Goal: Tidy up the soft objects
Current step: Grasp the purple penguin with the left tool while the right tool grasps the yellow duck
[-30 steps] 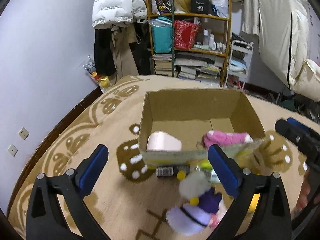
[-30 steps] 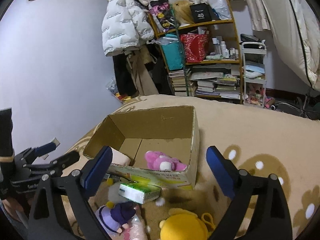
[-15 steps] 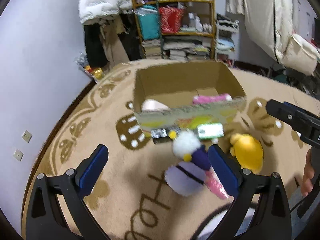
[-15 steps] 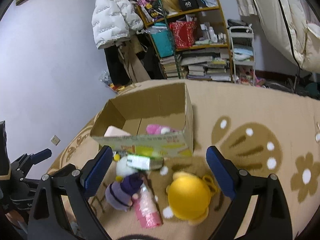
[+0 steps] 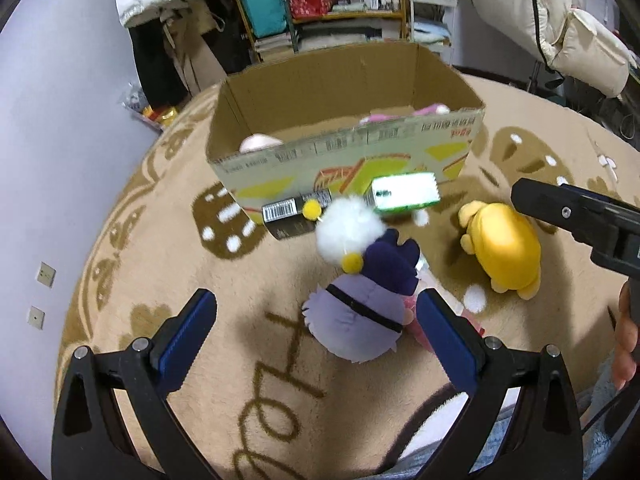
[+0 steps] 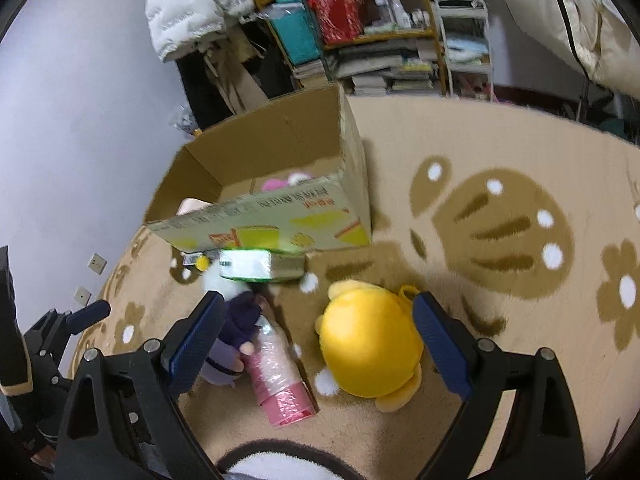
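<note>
1. Left tool (image 5: 316, 332): jaws spread wide, grasping nothing; poised above the purple plush doll (image 5: 360, 316), which lies between its fingers on the carpet (image 5: 160, 240).
2. Right tool (image 6: 316, 336): likewise released, empty; held over the yellow plush toy (image 6: 370, 350); a hand (image 5: 626, 344) shows at its grip.
3. Pink wrapped roll (image 6: 276, 368): lying on the carpet, touching the purple plush doll, just beside the yellow plush toy.
4. Green tissue pack (image 6: 260, 266) and dark barcoded box (image 5: 288, 218): on the carpet against the front wall of the cardboard box (image 5: 352, 160).
5. Cardboard box, open-topped: contains a pink plush (image 6: 280, 182) and a pale pink item (image 5: 258, 143).
6. Shelf unit (image 6: 360, 20): far wall, crowded with books and bags; white padded jacket (image 6: 188, 12) hanging beside it.
</note>
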Action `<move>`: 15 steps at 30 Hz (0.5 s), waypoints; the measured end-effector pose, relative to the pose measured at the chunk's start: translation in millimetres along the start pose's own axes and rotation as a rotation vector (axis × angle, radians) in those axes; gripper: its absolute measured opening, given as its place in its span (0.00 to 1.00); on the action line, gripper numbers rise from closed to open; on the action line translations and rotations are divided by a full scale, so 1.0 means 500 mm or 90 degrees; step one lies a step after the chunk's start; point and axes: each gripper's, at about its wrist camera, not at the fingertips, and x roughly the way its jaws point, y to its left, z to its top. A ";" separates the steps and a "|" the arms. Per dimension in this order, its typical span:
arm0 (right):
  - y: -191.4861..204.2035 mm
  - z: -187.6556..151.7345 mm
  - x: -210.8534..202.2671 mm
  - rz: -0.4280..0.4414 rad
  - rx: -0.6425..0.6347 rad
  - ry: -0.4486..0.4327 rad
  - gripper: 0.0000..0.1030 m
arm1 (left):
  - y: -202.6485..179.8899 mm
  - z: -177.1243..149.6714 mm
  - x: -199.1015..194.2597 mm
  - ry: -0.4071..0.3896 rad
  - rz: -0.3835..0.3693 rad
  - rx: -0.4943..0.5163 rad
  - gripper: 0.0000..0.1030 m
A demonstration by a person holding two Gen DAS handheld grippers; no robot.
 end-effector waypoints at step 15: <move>-0.017 -0.007 0.106 -0.048 -0.003 0.101 0.91 | -0.025 0.003 0.114 0.054 -0.032 0.000 0.96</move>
